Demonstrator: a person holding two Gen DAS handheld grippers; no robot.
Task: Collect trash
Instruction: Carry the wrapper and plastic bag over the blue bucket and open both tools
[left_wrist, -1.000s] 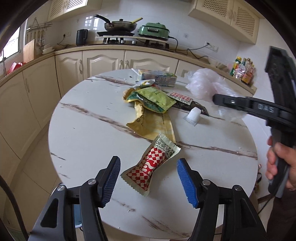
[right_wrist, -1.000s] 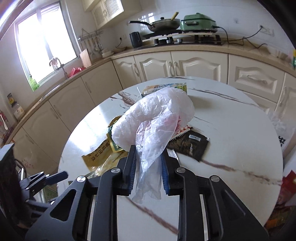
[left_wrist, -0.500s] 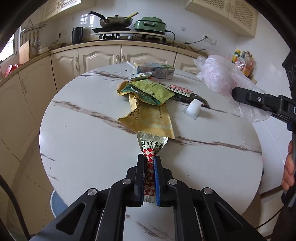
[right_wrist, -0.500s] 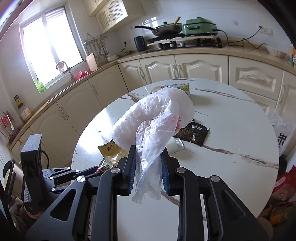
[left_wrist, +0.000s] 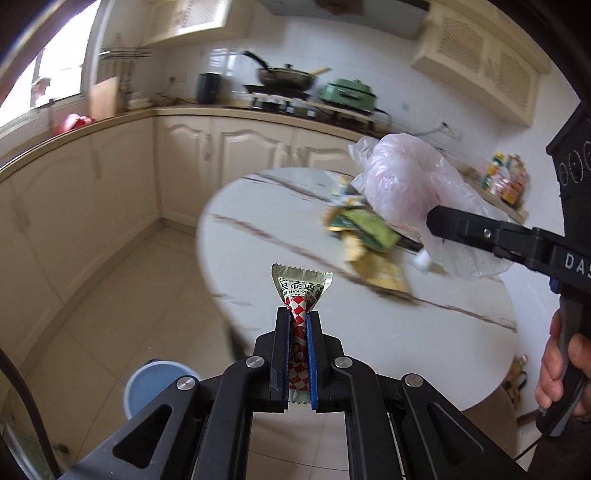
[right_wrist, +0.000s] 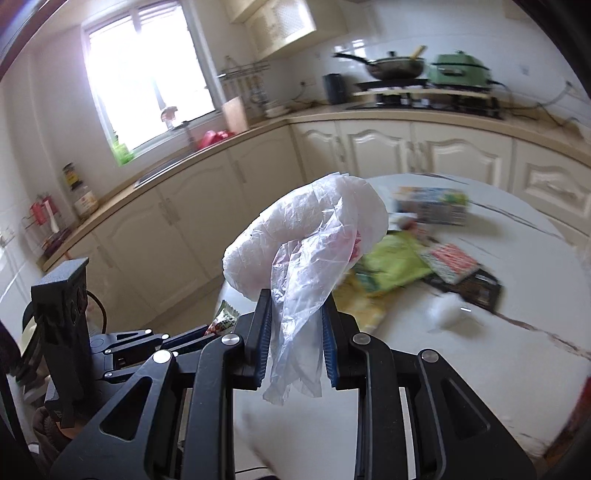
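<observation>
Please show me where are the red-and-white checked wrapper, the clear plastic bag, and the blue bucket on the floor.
red-and-white checked wrapper (left_wrist: 300, 291): left wrist view, on its printed upper end above the pads.
clear plastic bag (right_wrist: 314, 236): right wrist view, on its bulging upper part.
blue bucket (left_wrist: 155, 384): left wrist view, on its blue top.

The red-checked wrapper (left_wrist: 298, 325) is clamped between the left gripper (left_wrist: 297, 317) pads. A plastic bag (left_wrist: 410, 184) is held by the right gripper (left_wrist: 434, 219) above the table (left_wrist: 461, 339).
</observation>
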